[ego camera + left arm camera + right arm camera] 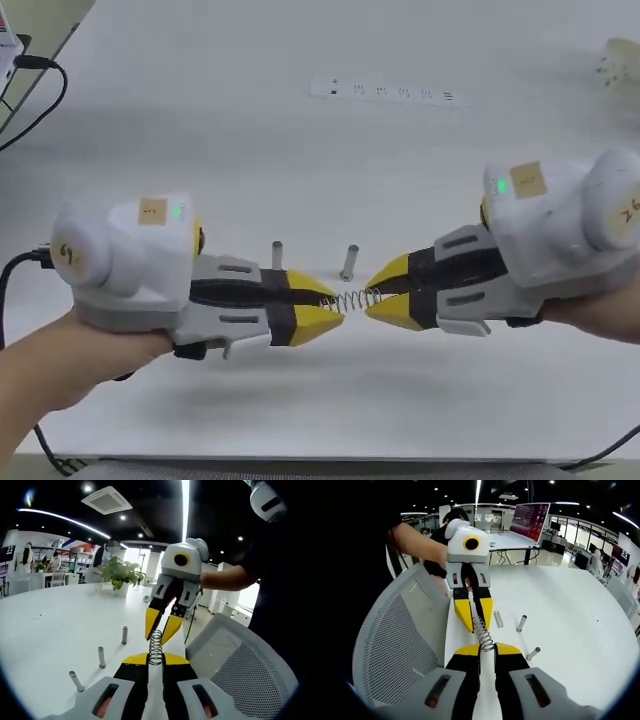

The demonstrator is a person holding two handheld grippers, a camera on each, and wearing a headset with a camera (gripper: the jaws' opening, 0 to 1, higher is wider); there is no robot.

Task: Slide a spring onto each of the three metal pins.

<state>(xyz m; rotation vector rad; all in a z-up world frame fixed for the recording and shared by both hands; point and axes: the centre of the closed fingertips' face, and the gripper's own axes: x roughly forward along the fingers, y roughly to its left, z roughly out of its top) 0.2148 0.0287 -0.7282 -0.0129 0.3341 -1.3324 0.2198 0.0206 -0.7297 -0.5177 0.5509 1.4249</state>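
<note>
— Room to move?
— Plenty past the tips: bare table [200,130] out to a strip [390,92] far off. Near edge close under both tools, chair [235,655] just beyond it.
— Grip?
— Clamped, tip to tip, on one spring [350,298]: one end in the left tool [336,306], the other in the right tool [368,299], clear of the table.
— Count?
— Two bare, left of the left tool: near pin [75,680], next pin [101,657]. Then a second spring [124,635], upright in the same row. Two springs in all.

Left gripper [335,312] and right gripper [372,297], matched pair: rounded white housing, grey shell with orange-lined slots, black jaws with pointed yellow tips. Each carries a tan label [152,211] and green light [176,211]. Black cable [14,262] on left unit.
</note>
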